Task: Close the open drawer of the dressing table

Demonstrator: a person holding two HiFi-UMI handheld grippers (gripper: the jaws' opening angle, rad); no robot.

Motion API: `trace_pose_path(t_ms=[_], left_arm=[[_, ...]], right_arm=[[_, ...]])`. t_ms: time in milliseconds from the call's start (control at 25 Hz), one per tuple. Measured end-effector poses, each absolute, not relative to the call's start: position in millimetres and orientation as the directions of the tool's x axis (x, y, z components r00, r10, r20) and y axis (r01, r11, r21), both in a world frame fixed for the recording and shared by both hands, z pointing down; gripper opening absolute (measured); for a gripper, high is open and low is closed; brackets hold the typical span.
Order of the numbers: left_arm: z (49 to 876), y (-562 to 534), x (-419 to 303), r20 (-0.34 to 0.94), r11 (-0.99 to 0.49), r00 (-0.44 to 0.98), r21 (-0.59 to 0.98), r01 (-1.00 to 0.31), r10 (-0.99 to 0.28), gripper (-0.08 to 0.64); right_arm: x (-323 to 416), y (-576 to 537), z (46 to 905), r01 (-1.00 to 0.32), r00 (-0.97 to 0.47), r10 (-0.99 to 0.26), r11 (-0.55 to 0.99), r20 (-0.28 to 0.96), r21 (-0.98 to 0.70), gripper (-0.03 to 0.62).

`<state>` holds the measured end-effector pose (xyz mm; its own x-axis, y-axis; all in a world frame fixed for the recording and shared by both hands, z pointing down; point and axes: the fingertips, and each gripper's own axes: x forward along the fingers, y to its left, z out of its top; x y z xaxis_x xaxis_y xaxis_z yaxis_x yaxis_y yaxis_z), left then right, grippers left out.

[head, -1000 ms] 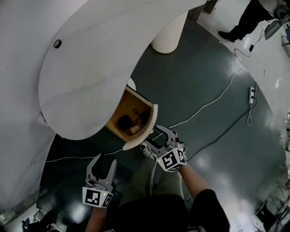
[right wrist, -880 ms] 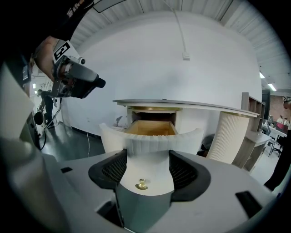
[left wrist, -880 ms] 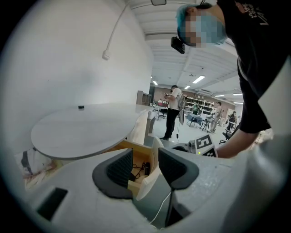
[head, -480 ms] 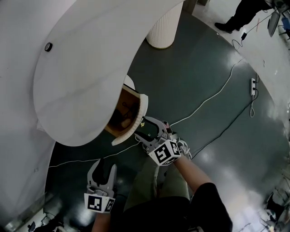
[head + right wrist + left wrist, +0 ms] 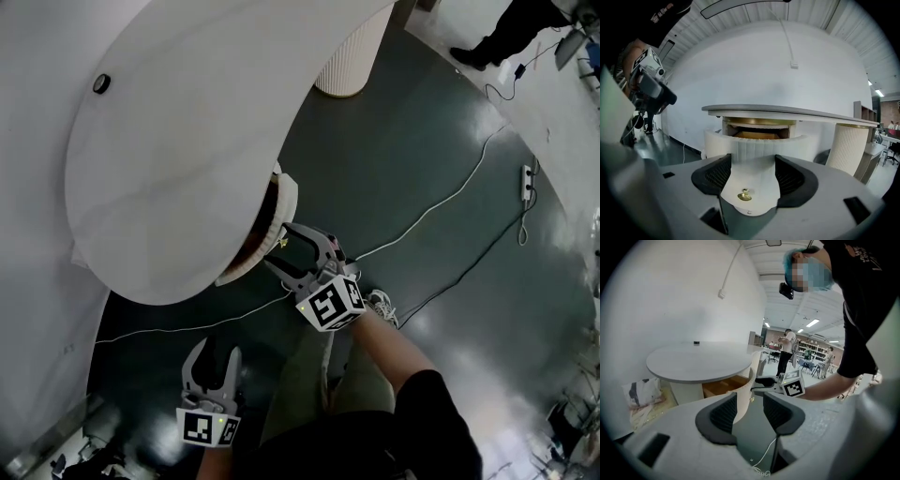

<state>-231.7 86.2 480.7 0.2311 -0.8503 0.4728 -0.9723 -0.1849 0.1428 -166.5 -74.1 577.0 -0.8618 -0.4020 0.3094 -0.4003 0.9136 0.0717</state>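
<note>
Right tongs (image 5: 278, 246) stand wide apart against the drawer (image 5: 286, 199) front, its brass knob (image 5: 744, 196) between them, nothing clamped. Left tongs (image 5: 216, 354), near left, parted, empty. I note the drawer slightly out under the tabletop (image 5: 187, 141).

lab hall: floor cables (image 5: 427, 214), power strip (image 5: 526, 183)

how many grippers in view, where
2. The grey right gripper is at the white ribbed drawer front, jaws apart; the grey left gripper hangs open over the dark floor.
</note>
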Motion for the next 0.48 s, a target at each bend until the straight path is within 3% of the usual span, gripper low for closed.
trace_pose_path(t_ms=[480], left_arm=[[490.1, 96.3, -250.8, 0.484, -0.148, 0.209, 0.161, -0.976, -0.850, 0.186]], right_arm=[[-208.4, -101.0, 577.5, -0.404, -0.870, -0.411, 0.911, 0.271, 0.082, 0.276]])
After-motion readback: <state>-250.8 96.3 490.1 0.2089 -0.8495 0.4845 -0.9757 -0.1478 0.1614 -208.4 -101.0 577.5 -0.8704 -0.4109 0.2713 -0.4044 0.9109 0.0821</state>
